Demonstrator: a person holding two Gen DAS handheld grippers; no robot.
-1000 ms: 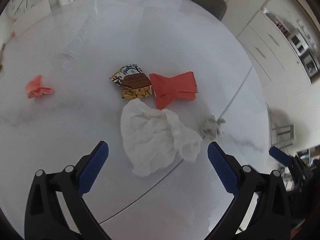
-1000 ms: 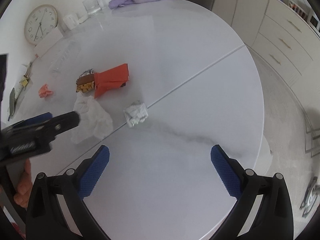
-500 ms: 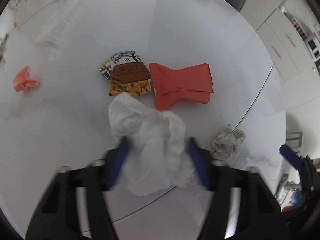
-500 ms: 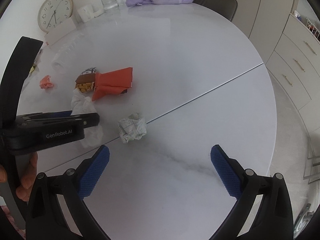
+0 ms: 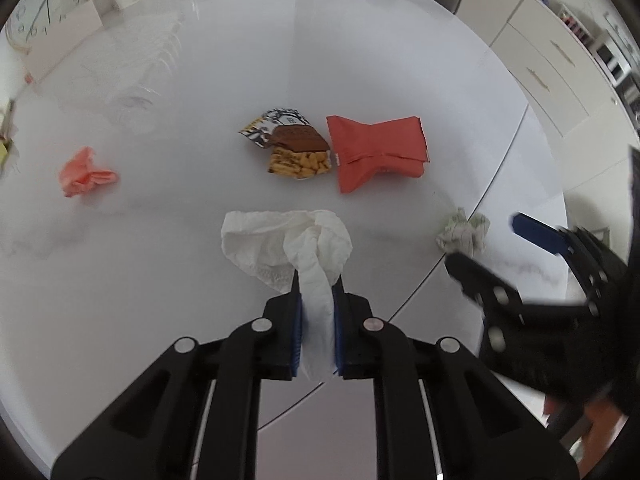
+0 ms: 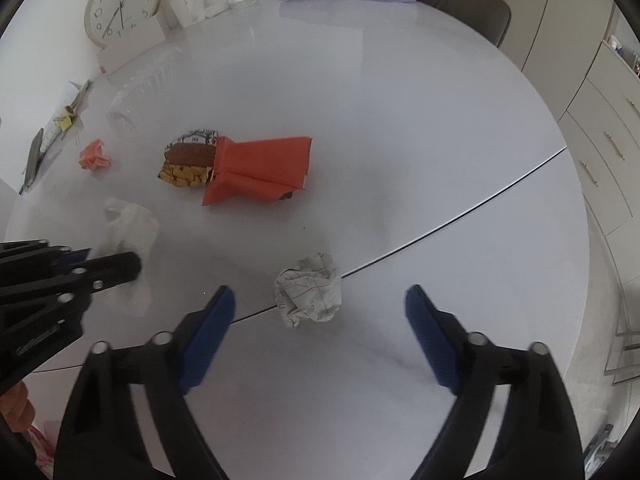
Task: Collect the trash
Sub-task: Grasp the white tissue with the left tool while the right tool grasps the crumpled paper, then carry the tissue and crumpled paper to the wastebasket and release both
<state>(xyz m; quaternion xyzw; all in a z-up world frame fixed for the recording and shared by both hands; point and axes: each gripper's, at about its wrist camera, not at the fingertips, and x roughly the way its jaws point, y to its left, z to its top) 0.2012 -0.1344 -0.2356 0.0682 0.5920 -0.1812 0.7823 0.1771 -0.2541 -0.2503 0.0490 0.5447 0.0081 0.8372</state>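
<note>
On the tabletop (image 5: pixel 200 60), the left tongs (image 5: pixel 317 292) pinch the white tissue (image 5: pixel 288 240) — right tongs (image 6: pixel 320 312), just narrowing, stand spread around the paper ball (image 6: pixel 308 290), not touching.

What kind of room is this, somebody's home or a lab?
Most likely a home dining or kitchen area: a round white marble-look table with a grey chair pushed up to it, pale drawer cabinets alongside, and a wall clock propped at the table's far edge.

White tissue (image 5: pixel 288 240) bunched; crumpled printed paper ball (image 6: pixel 308 290) beside seam.
</note>
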